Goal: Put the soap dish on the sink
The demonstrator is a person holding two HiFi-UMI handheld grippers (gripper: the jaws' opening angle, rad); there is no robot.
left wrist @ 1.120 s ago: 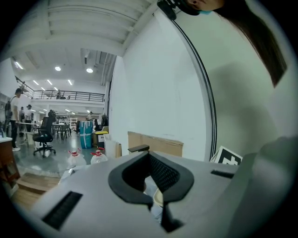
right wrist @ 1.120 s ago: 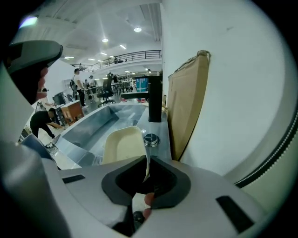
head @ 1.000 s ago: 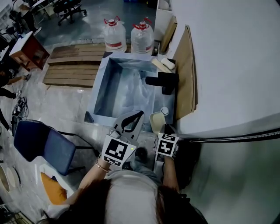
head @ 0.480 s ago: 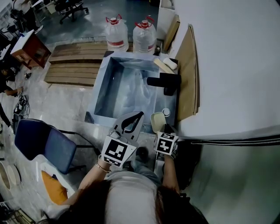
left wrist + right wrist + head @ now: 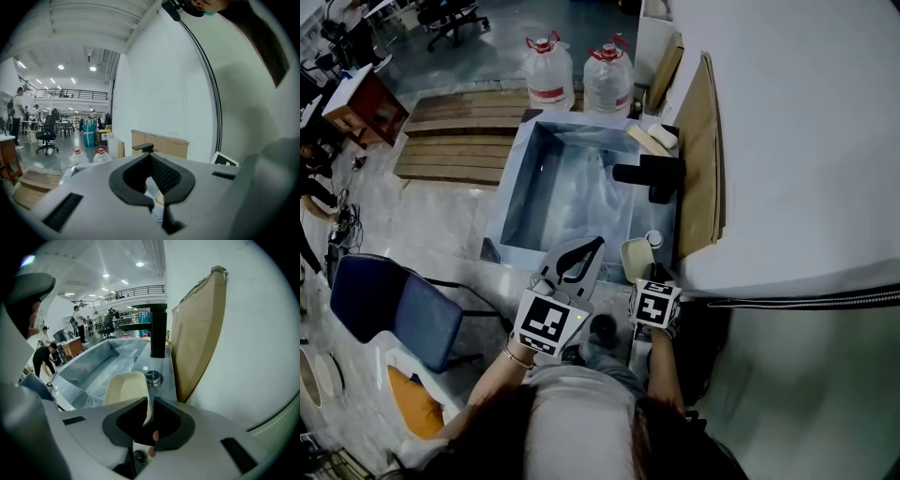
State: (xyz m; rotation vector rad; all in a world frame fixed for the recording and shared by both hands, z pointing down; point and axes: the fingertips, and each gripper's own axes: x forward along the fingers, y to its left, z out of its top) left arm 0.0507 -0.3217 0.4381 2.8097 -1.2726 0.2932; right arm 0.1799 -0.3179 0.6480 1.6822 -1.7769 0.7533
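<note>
The cream soap dish (image 5: 636, 258) hangs at the near right corner of the steel sink (image 5: 517, 178). My right gripper (image 5: 645, 278) is shut on the dish's near rim. In the right gripper view the dish (image 5: 124, 387) reaches out from the jaws over the sink's right ledge (image 5: 164, 366); I cannot tell whether it touches the ledge. My left gripper (image 5: 598, 244) is just left of the dish, over the sink's near edge, shut with nothing in it. In the left gripper view its pads (image 5: 164, 176) meet at the tips, and a sliver of the dish shows through the gap.
A black faucet (image 5: 649, 176) stands on the right ledge, with a round silver cap (image 5: 653, 239) between it and the dish. A pale bar (image 5: 661, 137) lies at the far right corner. Cardboard (image 5: 705, 150) leans on the white wall. Two water jugs (image 5: 547, 70) stand behind; a blue chair (image 5: 389, 309) is at left.
Hardly anything: both grippers stay by the sink's near right corner, and the dish remains in the right gripper's hold.
</note>
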